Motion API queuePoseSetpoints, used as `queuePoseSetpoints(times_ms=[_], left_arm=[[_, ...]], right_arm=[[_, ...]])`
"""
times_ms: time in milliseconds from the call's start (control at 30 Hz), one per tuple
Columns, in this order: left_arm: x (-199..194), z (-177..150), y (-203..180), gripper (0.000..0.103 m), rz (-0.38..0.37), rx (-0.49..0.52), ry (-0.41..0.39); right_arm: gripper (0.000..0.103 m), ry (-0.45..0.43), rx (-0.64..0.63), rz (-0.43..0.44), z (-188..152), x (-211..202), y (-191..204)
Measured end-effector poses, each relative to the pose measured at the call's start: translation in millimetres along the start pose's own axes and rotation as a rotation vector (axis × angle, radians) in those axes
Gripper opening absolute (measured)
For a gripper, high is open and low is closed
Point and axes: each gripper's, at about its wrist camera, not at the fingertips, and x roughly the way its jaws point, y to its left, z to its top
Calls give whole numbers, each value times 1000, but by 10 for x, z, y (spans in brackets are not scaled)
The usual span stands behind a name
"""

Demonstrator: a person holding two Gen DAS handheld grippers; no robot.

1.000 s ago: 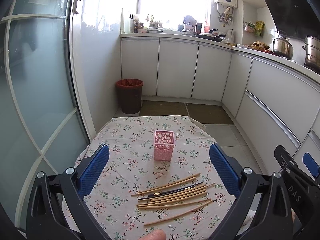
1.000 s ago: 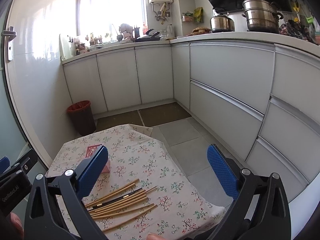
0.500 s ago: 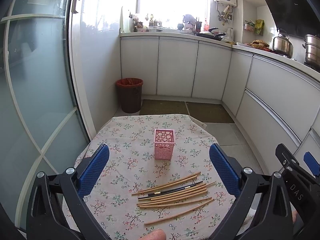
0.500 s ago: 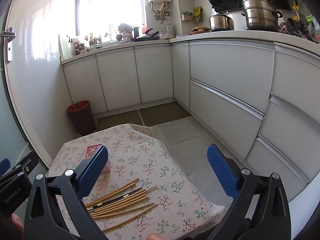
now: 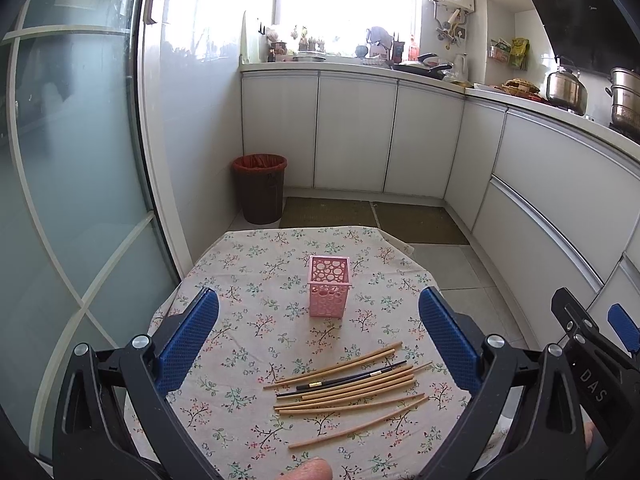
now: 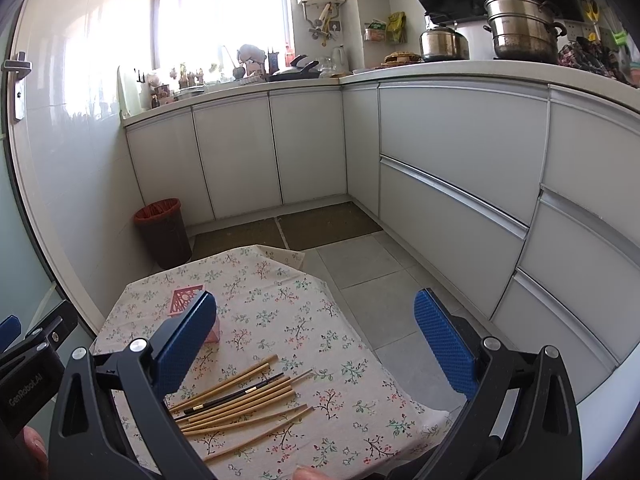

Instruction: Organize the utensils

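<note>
Left claw [image 5: 319, 338] and right claw [image 6: 315, 338] both spread, empty, above desk [image 5: 240, 280]. Chopsticks [image 5: 352, 386] loose below left claw; pink holder [image 5: 329, 286] upright just beyond them.

"DAS" on body of right gripper [image 5: 592, 344], seen from left cam. "GenRobot.AI" on body of left gripper [image 6: 24, 352], seen from right cam.
</note>
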Motion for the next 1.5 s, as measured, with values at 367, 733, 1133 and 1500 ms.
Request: queuePoseSetpoints(times_ms=[367, 733, 1133, 1500], left_arm=[[11, -15, -6, 96, 1, 2, 4], [47, -21, -15, 96, 4, 1, 16], [870, -166, -226, 96, 2, 112, 244], [2479, -704, -966, 96, -140, 468, 624]], right_arm=[[97, 4, -2, -2, -8, 5, 2], [97, 11, -4, -6, -12, 43, 17], [97, 174, 60, 28, -161, 591, -121], [97, 564, 381, 157, -808, 1881, -856]])
